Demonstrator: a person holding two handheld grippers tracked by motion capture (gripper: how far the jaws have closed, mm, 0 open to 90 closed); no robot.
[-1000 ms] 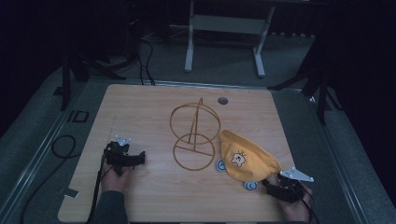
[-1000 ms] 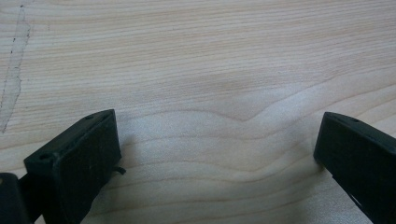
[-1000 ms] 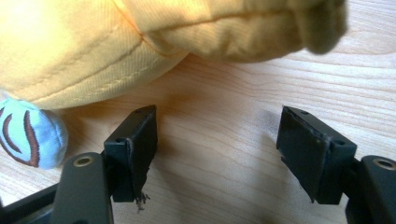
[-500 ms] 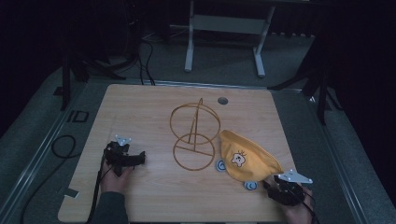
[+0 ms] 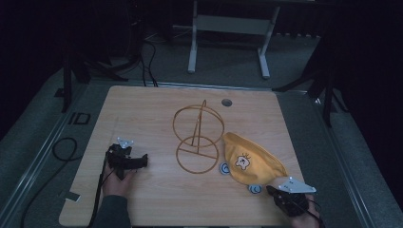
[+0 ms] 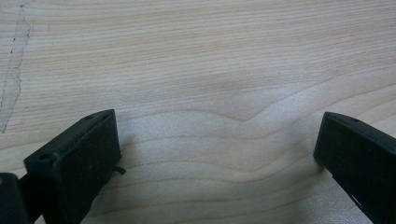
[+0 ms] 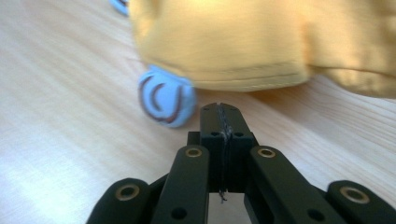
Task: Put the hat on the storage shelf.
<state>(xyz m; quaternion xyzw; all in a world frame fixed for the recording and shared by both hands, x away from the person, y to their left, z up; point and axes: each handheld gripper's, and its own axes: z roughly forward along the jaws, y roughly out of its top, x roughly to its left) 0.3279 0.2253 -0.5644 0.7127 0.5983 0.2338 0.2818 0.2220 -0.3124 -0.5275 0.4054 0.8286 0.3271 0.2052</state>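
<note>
With the right gripper [image 7: 219, 108] just snapped shut on nothing, short of the yellow hat [image 5: 252, 161] at lower right of the counter [image 5: 142, 114], the brim could be missed again (left gripper [image 6: 210, 154] gaping, idle).

The left tool [image 5: 140, 162] lies low at the person's left, held in the left hand [image 5: 114, 179], its jaws standing wide apart with nothing between them. The right tool [image 7: 219, 112], gripped by the right hand [image 5: 304, 219] at the near right, has just been closing; its jaws now meet flush, pinching nothing.
</note>
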